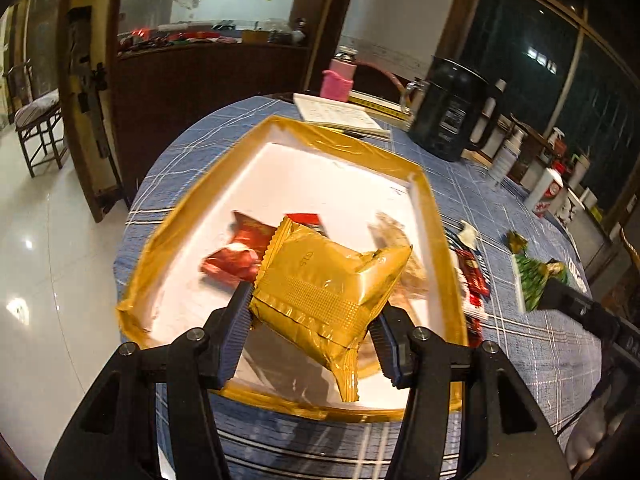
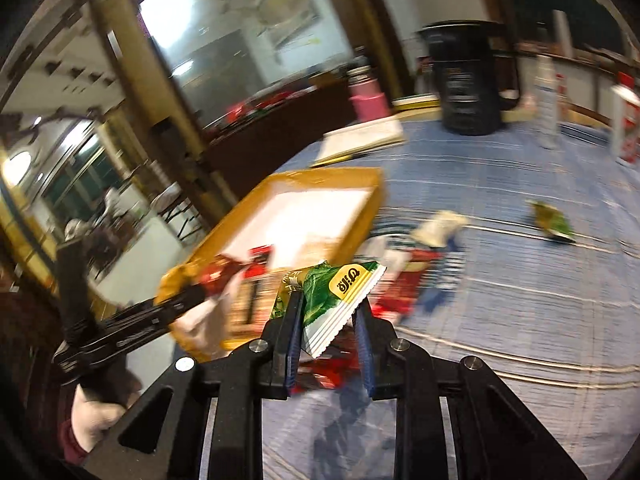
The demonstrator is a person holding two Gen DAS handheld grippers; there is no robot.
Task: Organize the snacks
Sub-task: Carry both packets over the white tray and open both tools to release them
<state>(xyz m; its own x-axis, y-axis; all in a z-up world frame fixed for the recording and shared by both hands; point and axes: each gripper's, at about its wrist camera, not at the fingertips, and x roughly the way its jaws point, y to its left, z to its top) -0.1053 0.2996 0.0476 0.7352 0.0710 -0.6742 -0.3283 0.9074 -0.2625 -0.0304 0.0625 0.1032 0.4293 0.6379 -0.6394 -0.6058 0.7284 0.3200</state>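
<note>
My left gripper (image 1: 312,320) is shut on a gold snack packet (image 1: 324,284) and holds it above the gold-rimmed white tray (image 1: 188,208). A red packet (image 1: 240,252) and other wrappers lie in the tray. My right gripper (image 2: 328,320) is shut on a green and white snack packet (image 2: 336,300) above the blue checked tablecloth, just right of the tray (image 2: 320,180). It also shows at the right of the left wrist view (image 1: 560,292), holding that green packet (image 1: 532,280).
Red and white packets (image 2: 404,284) lie on the cloth beside the tray, and a small green packet (image 2: 554,222) lies farther right. A black jug (image 1: 448,108), pink bottle (image 1: 338,80), notebook (image 1: 340,114) and bottles (image 1: 508,156) stand at the table's far side.
</note>
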